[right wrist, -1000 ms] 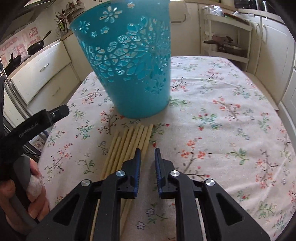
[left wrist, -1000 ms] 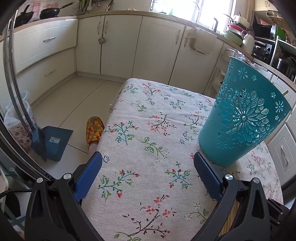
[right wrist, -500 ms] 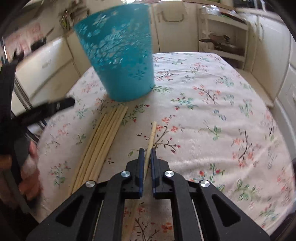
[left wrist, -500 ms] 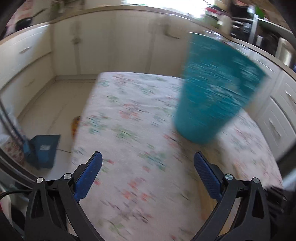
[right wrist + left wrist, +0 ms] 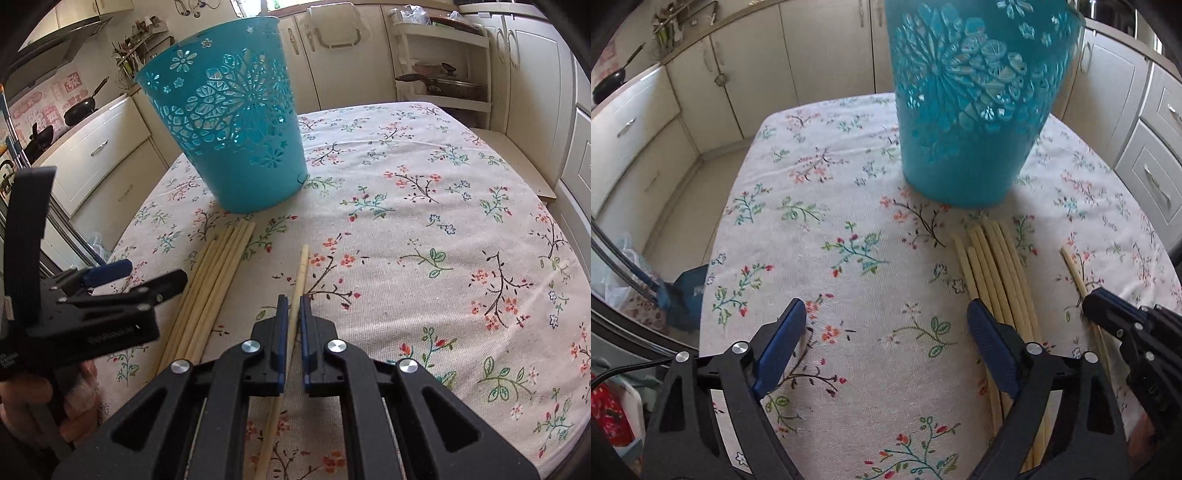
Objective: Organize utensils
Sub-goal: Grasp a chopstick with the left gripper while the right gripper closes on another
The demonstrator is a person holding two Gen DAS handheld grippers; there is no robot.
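A tall teal cut-out basket (image 5: pixel 967 110) (image 5: pixel 236 122) stands upright on the floral tablecloth (image 5: pixel 812 221). Just in front of it lies a bundle of several pale wooden chopsticks (image 5: pixel 993 266) (image 5: pixel 218 280). My right gripper (image 5: pixel 293 301) is shut on a single chopstick (image 5: pixel 303 262) (image 5: pixel 1073 266), which lies apart to the right of the bundle. My left gripper (image 5: pixel 886 314) (image 5: pixel 144 275) hovers over the cloth with its jaws wide and closing. Only cloth shows between them, and its right pad sits at the bundle's left edge.
Cream kitchen cabinets ring the table. A blue dustpan (image 5: pixel 683 295) rests on the floor past the table's left edge. An open shelf with pots (image 5: pixel 439 85) stands at the back right, and pans (image 5: pixel 79 110) sit on the left counter. A hand (image 5: pixel 77 391) holds the left gripper.
My right gripper shut on one chopstick and drew it rightward out of the bundle. My left gripper swung toward the basket and bundle, and its jaws narrowed a little.
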